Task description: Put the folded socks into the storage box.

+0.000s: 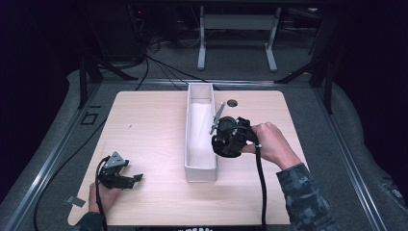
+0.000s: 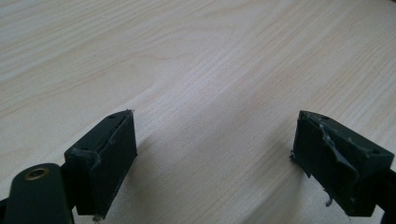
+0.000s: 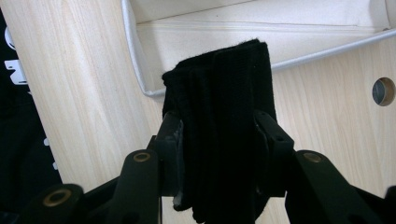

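- Right now your right tongs (image 3: 219,135) grip a folded black cloth (image 3: 219,116), both jaws pressed against its sides.
- From above, your right hand (image 1: 269,142) holds those tongs (image 1: 230,137) at the right rim of a long white bin (image 1: 199,171), which stands lengthwise at the middle of the pale wooden worktop (image 1: 144,120).
- Your left tongs (image 2: 215,158) stand wide apart with nothing between the jaws, just over bare wood near the worktop's front left corner.
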The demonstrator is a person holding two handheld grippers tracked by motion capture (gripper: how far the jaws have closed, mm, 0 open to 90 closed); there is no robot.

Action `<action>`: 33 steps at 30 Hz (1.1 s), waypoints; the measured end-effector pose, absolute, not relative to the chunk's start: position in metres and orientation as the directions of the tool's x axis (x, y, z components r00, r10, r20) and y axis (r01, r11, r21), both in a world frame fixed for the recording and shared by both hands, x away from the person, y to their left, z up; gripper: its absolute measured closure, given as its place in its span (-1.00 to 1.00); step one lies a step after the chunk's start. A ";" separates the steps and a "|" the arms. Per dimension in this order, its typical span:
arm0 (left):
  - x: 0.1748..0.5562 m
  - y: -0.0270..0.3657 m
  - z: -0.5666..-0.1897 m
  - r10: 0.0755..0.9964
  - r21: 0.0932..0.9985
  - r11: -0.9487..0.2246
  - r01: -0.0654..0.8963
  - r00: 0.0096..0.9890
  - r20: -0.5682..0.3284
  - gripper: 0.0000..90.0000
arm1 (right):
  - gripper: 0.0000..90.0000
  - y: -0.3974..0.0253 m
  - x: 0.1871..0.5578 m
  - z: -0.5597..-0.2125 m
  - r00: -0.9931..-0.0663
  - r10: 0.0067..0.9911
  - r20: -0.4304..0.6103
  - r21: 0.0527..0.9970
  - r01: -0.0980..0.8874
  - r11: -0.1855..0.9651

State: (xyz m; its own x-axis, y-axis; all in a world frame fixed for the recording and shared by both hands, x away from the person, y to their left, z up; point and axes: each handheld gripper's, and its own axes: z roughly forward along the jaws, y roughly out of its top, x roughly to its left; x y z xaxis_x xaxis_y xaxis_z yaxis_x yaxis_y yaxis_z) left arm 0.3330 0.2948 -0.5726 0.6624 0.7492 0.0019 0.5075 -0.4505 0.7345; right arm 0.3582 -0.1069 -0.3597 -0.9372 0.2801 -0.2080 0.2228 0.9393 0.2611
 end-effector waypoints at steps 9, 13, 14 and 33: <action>0.333 0.295 -0.573 0.749 0.734 -0.451 0.507 0.663 0.002 -0.70 | 0.33 -0.093 0.362 -0.358 -0.945 0.255 -0.205 0.268 0.197 0.943; 0.333 0.295 -0.573 0.749 0.734 -0.451 0.507 0.663 0.002 -0.70 | 0.33 -0.084 0.362 -0.359 -0.948 0.244 -0.205 0.266 0.186 0.946; 0.333 0.295 -0.573 0.749 0.735 -0.451 0.507 0.662 0.002 -0.70 | 0.33 -0.082 0.363 -0.359 -0.949 0.239 -0.204 0.264 0.182 0.947; 0.333 0.295 -0.573 0.749 0.735 -0.450 0.508 0.663 0.002 -0.70 | 0.33 -0.051 0.369 -0.373 -0.964 0.211 -0.159 0.276 0.162 0.947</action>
